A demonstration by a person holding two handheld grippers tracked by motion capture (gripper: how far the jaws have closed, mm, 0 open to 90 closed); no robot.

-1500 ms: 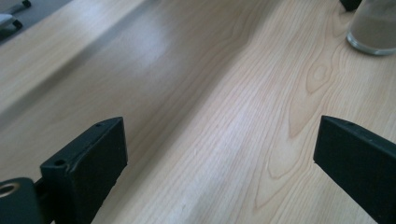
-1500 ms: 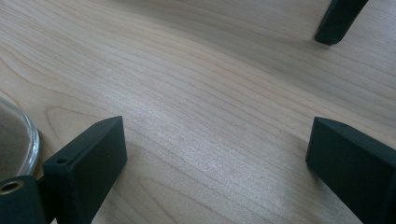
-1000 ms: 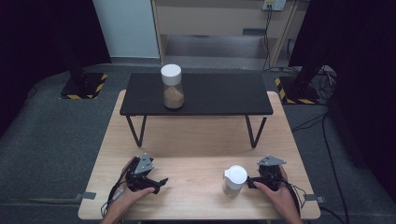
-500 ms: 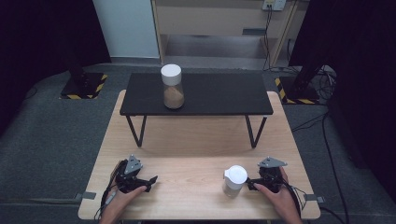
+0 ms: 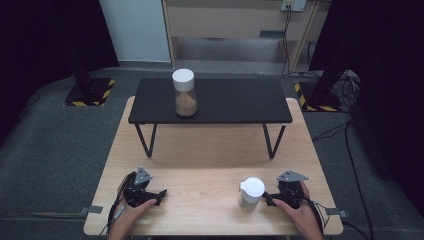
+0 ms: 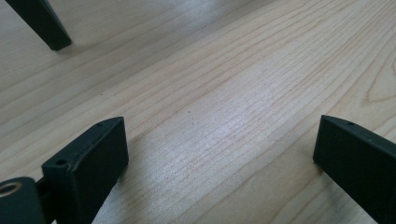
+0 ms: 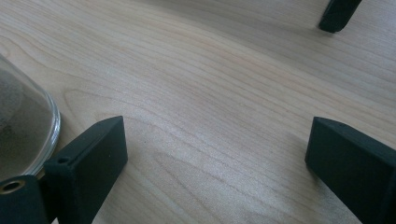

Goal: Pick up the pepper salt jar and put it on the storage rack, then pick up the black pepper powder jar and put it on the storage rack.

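On the near edge of the wooden bench (image 5: pixel 210 165), the high view shows the right gripper (image 5: pixel 267 196) just beside a white-lidded glass jar (image 5: pixel 251 194) of brown powder, its fingers pointing at the jar as if lined up for a grasp. The left gripper (image 5: pixel 159 193) rests low at the near left, well apart from the jar, apparently parked out of the way. A second white-lidded jar (image 5: pixel 184 93) stands upright on the black raised shelf (image 5: pixel 235 102) farther back.

Along the left gripper (image 6: pixel 219 149), its own view shows the fingers spread wide over bare wood, holding nothing, with one shelf leg (image 6: pixel 42 23) at the top left.

From the right gripper (image 7: pixel 217 147), the fingers also stand wide and empty; the jar's glass wall (image 7: pixel 25 135) curves just outside the left finger, not between them, a detail the high view cannot settle.
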